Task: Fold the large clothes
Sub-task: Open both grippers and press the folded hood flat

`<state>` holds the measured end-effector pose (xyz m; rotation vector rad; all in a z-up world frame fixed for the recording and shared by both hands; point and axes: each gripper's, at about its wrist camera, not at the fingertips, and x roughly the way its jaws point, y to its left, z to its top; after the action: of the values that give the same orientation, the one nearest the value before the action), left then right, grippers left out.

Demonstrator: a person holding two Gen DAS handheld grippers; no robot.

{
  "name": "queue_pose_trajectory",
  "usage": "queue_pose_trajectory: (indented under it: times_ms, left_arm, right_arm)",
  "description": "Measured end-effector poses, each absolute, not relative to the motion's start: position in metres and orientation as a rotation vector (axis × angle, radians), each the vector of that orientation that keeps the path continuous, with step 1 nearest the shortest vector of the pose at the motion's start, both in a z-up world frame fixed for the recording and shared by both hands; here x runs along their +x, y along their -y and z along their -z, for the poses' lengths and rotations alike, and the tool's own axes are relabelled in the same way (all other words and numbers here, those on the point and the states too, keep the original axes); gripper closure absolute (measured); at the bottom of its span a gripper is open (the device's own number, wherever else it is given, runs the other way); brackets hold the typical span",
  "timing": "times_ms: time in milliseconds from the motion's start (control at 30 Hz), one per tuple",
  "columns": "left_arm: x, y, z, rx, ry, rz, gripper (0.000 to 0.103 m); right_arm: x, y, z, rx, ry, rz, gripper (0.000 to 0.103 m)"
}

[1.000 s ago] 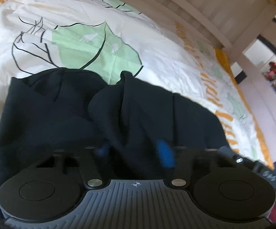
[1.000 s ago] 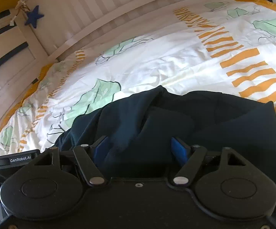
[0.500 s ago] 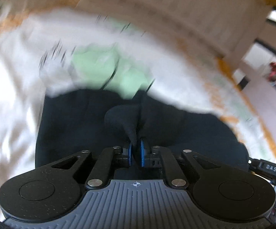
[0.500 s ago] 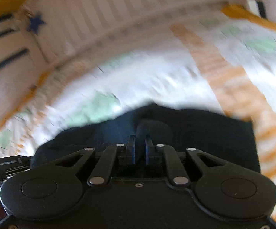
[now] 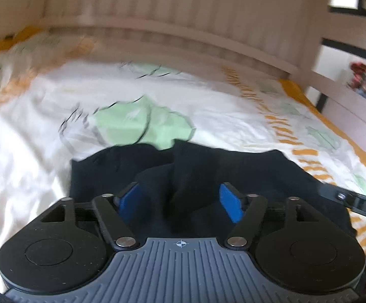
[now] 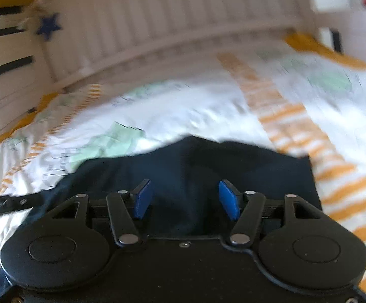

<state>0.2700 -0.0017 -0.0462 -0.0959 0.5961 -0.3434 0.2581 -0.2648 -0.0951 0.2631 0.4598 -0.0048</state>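
On the near part of the bed (image 5: pixel 44 151), the dark garment (image 5: pixel 246 174) lies bunched on the leaf-patterned sheet, with a raised ridge of cloth running up between the blue pads of the left gripper (image 5: pixel 180 199). Both grippers stand with jaws spread wide and nothing clamped; the right gripper (image 6: pixel 183 197) hovers over the same dark cloth, which spreads toward the right edge near the orange stripes (image 6: pixel 344 189).

The risk, as I judge it, is that the fold just laid will not hold: the ridge between the left jaws looks loose and puffed, so it may slump or spring back, leaving an uneven edge. Open pads drawn away close to the cloth could also snag it and drag the layer askew. Both views are blurred, so the far hem cannot be read precisely.

Half a second earlier both pairs of jaws were pinched tight on a tuft of the garment; now they have released it. A second ago they were open as now, with the garment larger in view.
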Motion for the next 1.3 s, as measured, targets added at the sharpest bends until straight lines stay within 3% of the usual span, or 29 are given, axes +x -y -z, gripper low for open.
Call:
queue_pose_trajectory:
  times_ms: [200, 367, 467, 1300]
  left_arm:
    - [0.278, 0.042, 0.063, 0.05, -0.657, 0.378, 0.031]
    - [0.268, 0.043, 0.106, 0.177, -0.686, 0.381, 0.027]
    - [0.259, 0.041, 0.116, 0.198, -0.608, 0.386, 0.025]
    - [0.259, 0.041, 0.116, 0.164, -0.597, 0.39, 0.02]
  right_arm:
    - [0.278, 0.228, 0.088, 0.169, -0.481, -0.068, 0.038]
    - [0.291, 0.22, 0.138, 0.103, -0.658, -0.032, 0.038]
    - [0.279, 0.213, 0.147, 0.048, -0.595, -0.03, 0.038]
    - [0.274, 0.215, 0.153, 0.084, -0.549, -0.054, 0.03]
